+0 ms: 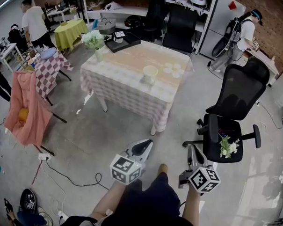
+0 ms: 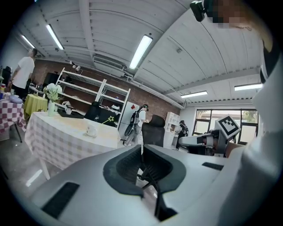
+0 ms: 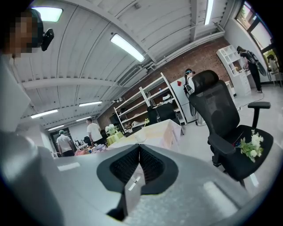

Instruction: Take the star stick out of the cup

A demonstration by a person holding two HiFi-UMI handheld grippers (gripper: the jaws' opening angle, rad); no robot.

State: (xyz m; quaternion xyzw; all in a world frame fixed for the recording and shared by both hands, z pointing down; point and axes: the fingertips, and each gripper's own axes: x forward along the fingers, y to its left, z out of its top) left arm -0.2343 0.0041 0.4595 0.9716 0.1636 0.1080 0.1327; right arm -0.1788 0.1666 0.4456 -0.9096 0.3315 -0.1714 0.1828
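- Left gripper [image 2: 141, 150] had its jaws closed together, with nothing between them.
- Right gripper [image 3: 139, 152] also had its jaws pressed together and held nothing.
- In the head view both grippers were held low in front of the person's legs, over the floor and well apart from the table [image 1: 133, 93].
- The table had a checked cloth, and the cup [image 1: 149, 74] stood near its middle.
- In the left gripper view the star stick [image 2: 109, 119] sat in the cup, leaning, with its yellow star up and to the right of the rim.
- A vase of white flowers [image 1: 94, 40] stood at the table's far left corner.
- A black office chair [image 1: 230, 114] stood right of the table with a small flower bunch [image 1: 228, 146] on its seat.
- People stood in the background, far from the table.
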